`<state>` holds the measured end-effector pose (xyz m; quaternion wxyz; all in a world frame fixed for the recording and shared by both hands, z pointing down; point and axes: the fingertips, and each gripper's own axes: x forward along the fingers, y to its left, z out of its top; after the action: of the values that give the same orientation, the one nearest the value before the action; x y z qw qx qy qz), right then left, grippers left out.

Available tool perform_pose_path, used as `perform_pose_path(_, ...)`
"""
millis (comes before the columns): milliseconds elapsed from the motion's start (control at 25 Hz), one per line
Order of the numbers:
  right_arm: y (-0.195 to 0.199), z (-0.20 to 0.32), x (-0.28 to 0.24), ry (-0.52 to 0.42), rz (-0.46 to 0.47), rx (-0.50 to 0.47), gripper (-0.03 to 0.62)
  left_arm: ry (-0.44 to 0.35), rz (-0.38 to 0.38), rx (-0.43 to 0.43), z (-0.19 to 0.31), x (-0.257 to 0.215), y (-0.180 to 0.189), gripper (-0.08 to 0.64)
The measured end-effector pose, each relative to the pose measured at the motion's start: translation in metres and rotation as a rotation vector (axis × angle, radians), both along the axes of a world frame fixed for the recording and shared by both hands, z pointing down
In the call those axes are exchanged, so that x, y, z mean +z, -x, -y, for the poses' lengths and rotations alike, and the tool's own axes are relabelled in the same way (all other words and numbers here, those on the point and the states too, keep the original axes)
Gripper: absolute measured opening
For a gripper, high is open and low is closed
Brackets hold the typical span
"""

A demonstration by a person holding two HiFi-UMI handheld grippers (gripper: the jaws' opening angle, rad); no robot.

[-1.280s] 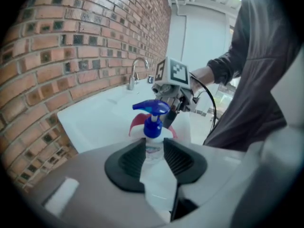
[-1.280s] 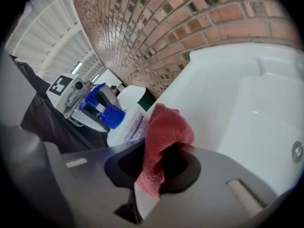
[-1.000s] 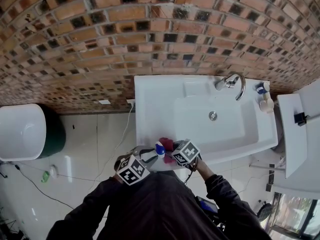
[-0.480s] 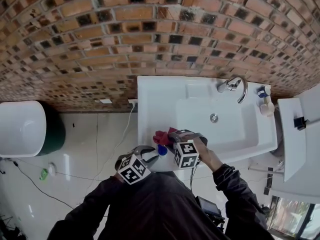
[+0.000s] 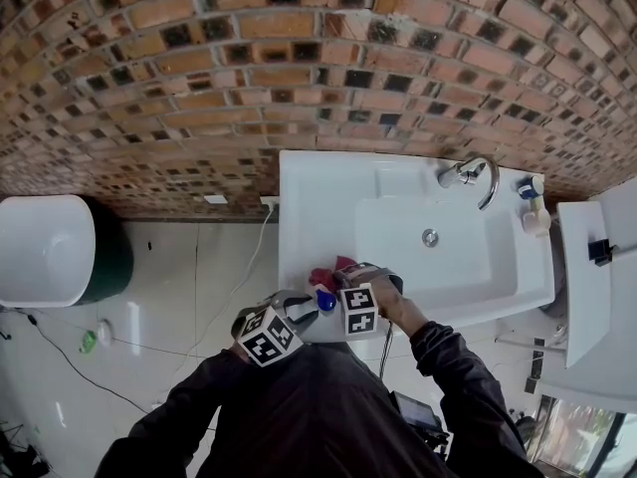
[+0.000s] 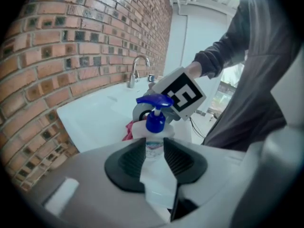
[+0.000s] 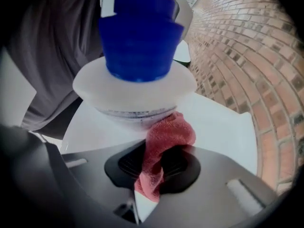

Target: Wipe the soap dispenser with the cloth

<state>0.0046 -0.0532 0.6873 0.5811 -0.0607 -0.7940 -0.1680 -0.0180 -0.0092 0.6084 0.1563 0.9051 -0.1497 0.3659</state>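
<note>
Brick wall (image 5: 199, 88) backs a white washbasin (image 5: 299, 192), with a chrome faucet (image 5: 468, 175) at its far right and a tiled floor (image 5: 189, 277) to its left.

Head view: the soap dispenser (image 5: 324, 300), identified by its blue pump, is at the near left rim of the washbasin. The left tongs (image 5: 302, 305) reach it from the left and the right tongs (image 5: 343, 280) from the right. A red cloth (image 5: 328, 272) lies just beyond the pump, on the far side. Whether the dispenser base rests on the rim cannot be told.

Left gripper view: the left tongs are closed partway, both ribbed pads pressing the white body of the dispenser below its blue collar. The pump nozzle points left. The marker cube of the right tongs stands just behind the pump.

Right gripper view: the right tongs are clamped on the red cloth, which bunches between the pads. The upper fold of the cloth touches the white shoulder of the dispenser, just under the blue collar.
</note>
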Motion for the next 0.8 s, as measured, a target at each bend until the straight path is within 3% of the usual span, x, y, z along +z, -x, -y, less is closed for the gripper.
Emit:
perform_pose_path(160,-0.004,0.019,-0.030,-0.005,0.100,0.212,0.069,0.012,-0.031,-0.046,0.003,-0.003,0.004,0.126)
perform_pose_path(320,-0.008,0.025,-0.115,0.054,0.371,0.471,0.069,-0.065,-0.093,-0.150,0.016,-0.036,0.022,0.120)
perform_pose_path(480,-0.014,0.008,-0.191,0.108,0.627,0.626,0.069,-0.170,-0.170,-0.226,0.033,-0.091,0.038,0.098)
perform_pose_path(560,-0.016,-0.001,-0.206,0.093,0.672,0.656,0.069,-0.197,-0.197,-0.231,0.037,-0.109,0.040,0.097)
perform_pose_path(800,-0.020,-0.010,-0.206,0.046,0.650,0.679,0.067,-0.197,-0.210,-0.197,0.038,-0.112,0.029,0.096)
